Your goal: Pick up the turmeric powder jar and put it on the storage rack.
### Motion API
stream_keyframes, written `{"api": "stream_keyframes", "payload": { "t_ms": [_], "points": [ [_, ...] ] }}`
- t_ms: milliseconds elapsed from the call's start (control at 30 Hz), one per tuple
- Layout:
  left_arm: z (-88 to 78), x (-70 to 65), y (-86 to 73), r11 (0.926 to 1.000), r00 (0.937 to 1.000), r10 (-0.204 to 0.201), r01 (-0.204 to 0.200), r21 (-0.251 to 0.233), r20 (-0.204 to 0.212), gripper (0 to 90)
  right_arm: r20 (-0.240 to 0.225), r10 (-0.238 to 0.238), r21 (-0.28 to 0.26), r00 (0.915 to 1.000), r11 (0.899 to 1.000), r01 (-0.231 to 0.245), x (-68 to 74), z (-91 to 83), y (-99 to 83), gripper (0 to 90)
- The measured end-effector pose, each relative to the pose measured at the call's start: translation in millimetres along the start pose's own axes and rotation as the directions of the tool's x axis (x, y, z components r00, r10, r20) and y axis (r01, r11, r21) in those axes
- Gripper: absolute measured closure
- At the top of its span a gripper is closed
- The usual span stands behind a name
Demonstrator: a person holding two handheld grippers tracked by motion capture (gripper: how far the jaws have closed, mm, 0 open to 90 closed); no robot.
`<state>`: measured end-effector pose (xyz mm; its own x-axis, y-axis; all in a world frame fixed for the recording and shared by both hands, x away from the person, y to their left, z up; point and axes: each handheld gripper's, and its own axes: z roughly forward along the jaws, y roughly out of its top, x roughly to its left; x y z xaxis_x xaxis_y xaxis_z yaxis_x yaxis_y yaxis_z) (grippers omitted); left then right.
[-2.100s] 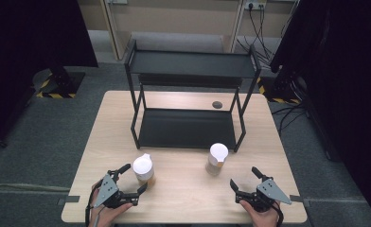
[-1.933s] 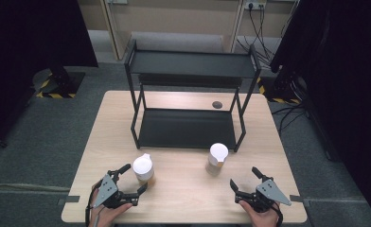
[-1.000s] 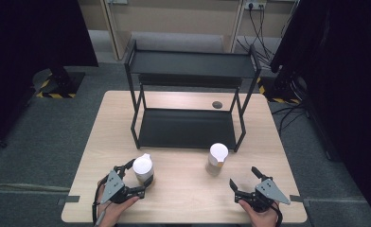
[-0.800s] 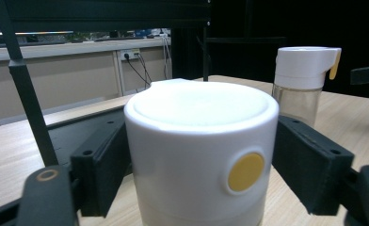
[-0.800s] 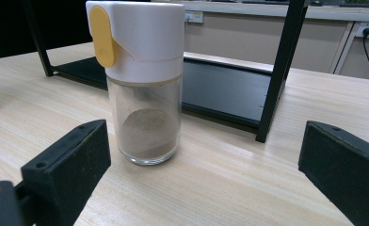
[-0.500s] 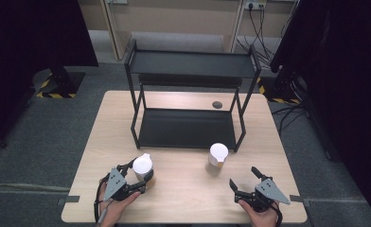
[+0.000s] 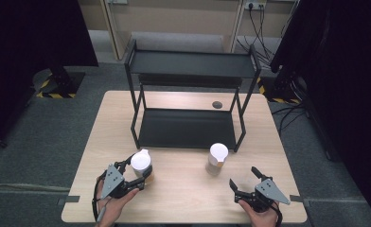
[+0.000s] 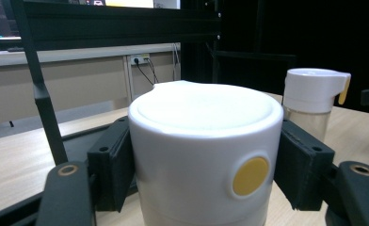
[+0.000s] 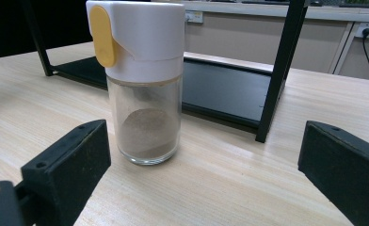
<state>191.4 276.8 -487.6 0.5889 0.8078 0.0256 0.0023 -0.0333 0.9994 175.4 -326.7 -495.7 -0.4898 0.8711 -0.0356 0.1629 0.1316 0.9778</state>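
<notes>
Two white-capped shaker jars with yellow tabs stand on the wooden table. My left gripper is shut on the left jar. In the left gripper view both black pads press against the sides of its white cap. The right jar holds brown powder behind clear glass and stands upright and free. My right gripper stays open near the table's front edge. Its fingers are spread wide, short of that jar.
A black two-tier metal rack stands at the back of the table, its lower tray just behind both jars. A rack leg rises to the right of the right jar. The right jar also appears in the left gripper view.
My left gripper moved forward around the left jar and its jaws closed onto the cap. The right gripper and the right jar have not moved.
</notes>
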Motion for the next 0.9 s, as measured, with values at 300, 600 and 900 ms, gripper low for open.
{"api": "stream_keyframes", "payload": {
  "t_ms": [300,600,900],
  "points": [
    [3.2,-1.9,7.4,0.9999,0.9998,-0.012,0.012,-0.009,-0.017,30.4,0.002,0.002,0.001,1.0,1.0,-0.002,0.2,0.1,0.1,3.1],
    [8.4,-3.7,18.7,0.9995,0.9994,-0.014,0.013,-0.03,-0.033,30.4,0.002,0.004,0.001,1.0,1.0,-0.004,0.0,0.0,0.2,3.1],
    [14.6,-4.8,30.3,0.9985,0.9983,-0.013,0.01,-0.053,-0.056,30.4,0.002,0.003,0.0,1.0,1.0,-0.003,0.1,0.0,0.0,3.1]
  ]
}}
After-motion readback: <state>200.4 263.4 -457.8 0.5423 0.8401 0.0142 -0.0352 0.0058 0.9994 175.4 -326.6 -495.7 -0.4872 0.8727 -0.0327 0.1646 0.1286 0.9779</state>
